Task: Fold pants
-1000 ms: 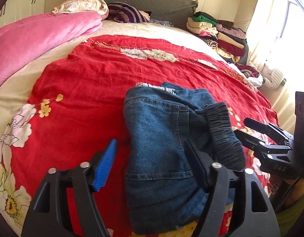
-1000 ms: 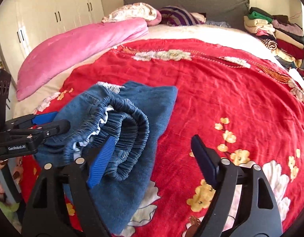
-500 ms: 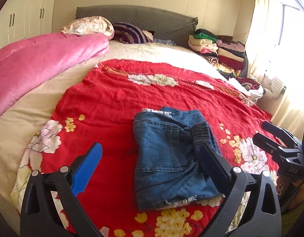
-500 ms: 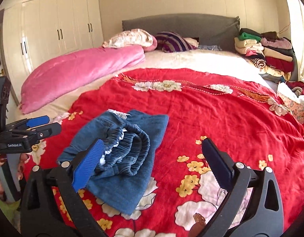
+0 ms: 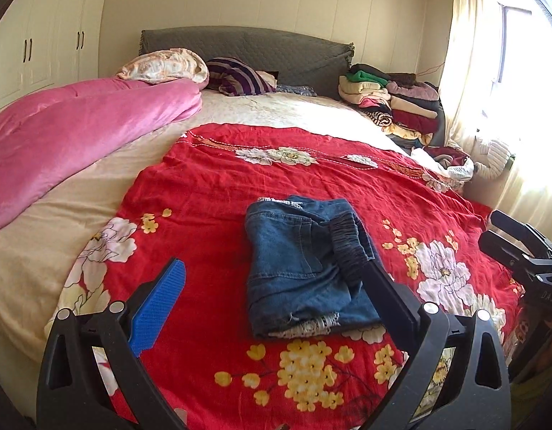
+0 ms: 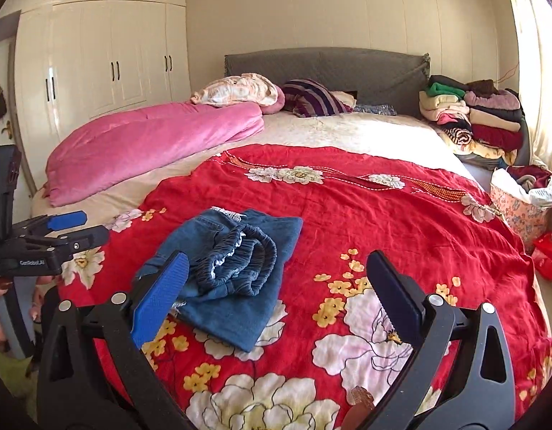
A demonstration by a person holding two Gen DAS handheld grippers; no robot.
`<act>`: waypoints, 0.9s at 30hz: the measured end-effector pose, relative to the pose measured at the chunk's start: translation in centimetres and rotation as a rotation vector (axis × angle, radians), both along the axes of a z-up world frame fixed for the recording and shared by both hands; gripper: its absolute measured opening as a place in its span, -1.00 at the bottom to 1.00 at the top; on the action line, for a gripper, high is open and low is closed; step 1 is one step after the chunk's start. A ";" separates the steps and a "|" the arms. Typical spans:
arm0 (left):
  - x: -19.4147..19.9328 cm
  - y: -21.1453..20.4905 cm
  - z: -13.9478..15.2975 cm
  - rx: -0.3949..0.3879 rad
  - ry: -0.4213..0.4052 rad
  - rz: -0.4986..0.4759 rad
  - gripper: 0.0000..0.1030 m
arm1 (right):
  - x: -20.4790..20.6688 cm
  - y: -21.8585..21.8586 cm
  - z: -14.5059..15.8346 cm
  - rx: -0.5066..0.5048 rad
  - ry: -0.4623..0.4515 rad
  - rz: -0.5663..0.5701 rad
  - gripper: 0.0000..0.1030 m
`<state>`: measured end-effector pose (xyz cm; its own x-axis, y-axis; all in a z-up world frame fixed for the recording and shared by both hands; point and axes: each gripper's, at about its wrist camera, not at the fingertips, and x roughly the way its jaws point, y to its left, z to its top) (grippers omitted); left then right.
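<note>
Both tongs (image 5: 272,286) (image 6: 277,279) hover agape above folded pants (image 5: 304,268), seemingly untouched.

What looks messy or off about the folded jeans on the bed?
The folded jeans sit skewed on the red floral bedspread. Their elastic waistband bulges open on top, and a frayed hem pokes out at the near edge.
</note>
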<state>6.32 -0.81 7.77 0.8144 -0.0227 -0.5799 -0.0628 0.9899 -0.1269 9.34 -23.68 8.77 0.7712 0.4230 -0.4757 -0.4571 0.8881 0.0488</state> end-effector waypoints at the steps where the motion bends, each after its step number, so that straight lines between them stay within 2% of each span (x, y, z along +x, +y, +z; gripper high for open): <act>1: -0.4 0.0 0.0 0.002 0.000 0.002 0.91 | -0.4 0.0 0.0 0.000 0.002 0.001 0.82; 7: -2.3 0.3 -0.8 0.017 0.023 0.009 0.91 | -2.3 0.6 -1.0 -0.012 0.031 0.014 0.82; 12: -3.3 0.7 -2.5 0.007 0.056 0.017 0.91 | -3.1 1.2 -3.2 -0.016 0.084 0.009 0.82; 20: -3.4 0.9 -5.2 0.003 0.106 0.033 0.91 | -3.3 2.1 -6.5 -0.067 0.134 -0.013 0.82; 27: -3.2 0.4 -5.9 0.010 0.123 0.022 0.91 | -3.0 2.5 -7.3 -0.071 0.159 -0.005 0.82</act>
